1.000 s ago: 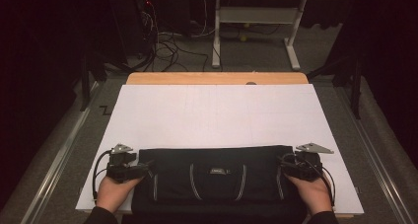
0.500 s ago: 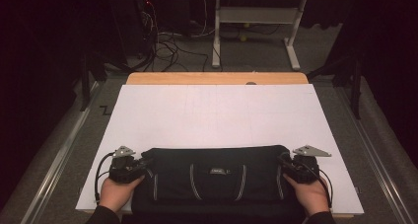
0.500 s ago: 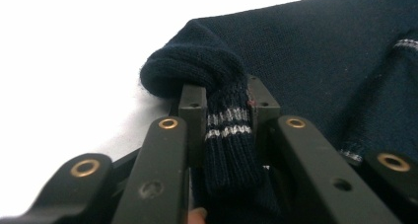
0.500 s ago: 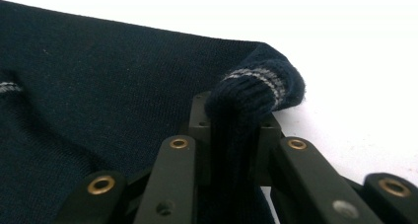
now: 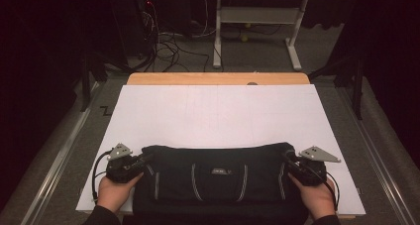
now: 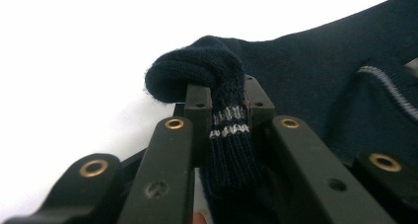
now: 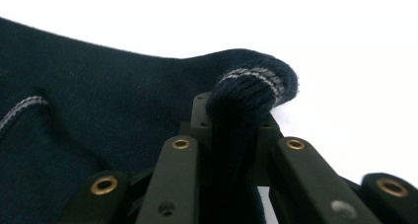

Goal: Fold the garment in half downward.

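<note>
I have both tools clenched on the dark knit garment (image 5: 218,178): left tool (image 5: 144,159) and right tool (image 5: 288,158) each pinch a ribbed cuff. It looks soft, light and floppy to me, so I would keep to those thicker cuffs.

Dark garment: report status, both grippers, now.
Left gripper just closed, shut on dark garment ribbed cuff. Right gripper just closed, shut on opposite cuff. Garment flat on white sheet. Nothing in the way.
</note>
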### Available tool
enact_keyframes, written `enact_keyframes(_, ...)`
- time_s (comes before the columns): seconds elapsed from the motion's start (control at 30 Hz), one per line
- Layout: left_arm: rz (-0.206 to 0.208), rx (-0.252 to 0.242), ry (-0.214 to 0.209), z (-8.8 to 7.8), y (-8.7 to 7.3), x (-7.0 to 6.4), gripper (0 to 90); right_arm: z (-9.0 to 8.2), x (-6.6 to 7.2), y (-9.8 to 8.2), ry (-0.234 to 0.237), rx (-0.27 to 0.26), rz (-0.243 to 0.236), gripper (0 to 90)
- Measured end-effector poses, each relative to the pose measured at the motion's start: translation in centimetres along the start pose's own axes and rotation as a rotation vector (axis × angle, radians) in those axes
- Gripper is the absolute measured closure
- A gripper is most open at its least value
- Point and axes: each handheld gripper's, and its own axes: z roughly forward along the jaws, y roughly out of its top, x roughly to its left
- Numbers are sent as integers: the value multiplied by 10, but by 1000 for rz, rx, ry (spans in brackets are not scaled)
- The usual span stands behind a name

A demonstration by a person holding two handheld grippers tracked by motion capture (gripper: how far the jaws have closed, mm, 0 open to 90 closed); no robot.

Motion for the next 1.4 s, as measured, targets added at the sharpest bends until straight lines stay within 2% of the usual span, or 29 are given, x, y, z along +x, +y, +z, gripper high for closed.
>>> enact_keyframes(0.27,38,8,46,15,18,2,758,13,-7,17,-39,0,-44,788)
enact_keyframes(0.33,43,17,56,19,22,5,759,16,-8,20,-45,3,-40,788)
enact_keyframes(0.43,24,8,62,24,28,10,761,20,-11,24,-52,1,-42,788)
enact_keyframes(0.53,24,-8,89,29,36,11,761,23,-13,30,-64,-9,-46,788)
enact_keyframes(0.8,24,-14,117,42,51,17,762,31,-23,42,-78,-19,-30,787)
enact_keyframes(1.0,30,-28,142,49,69,22,766,38,-27,50,-97,-33,-25,788)
enact_keyframes(1.1,48,-29,168,53,81,25,767,41,-31,56,-109,-35,-32,788)
enact_keyframes(1.17,42,-48,188,54,90,29,770,43,-34,61,-116,-40,-36,787)
enact_keyframes(1.23,11,-66,184,53,100,34,771,45,-35,68,-122,-47,-45,787)
enact_keyframes(1.4,30,-69,199,56,115,34,772,50,-35,88,-151,-67,-83,787)
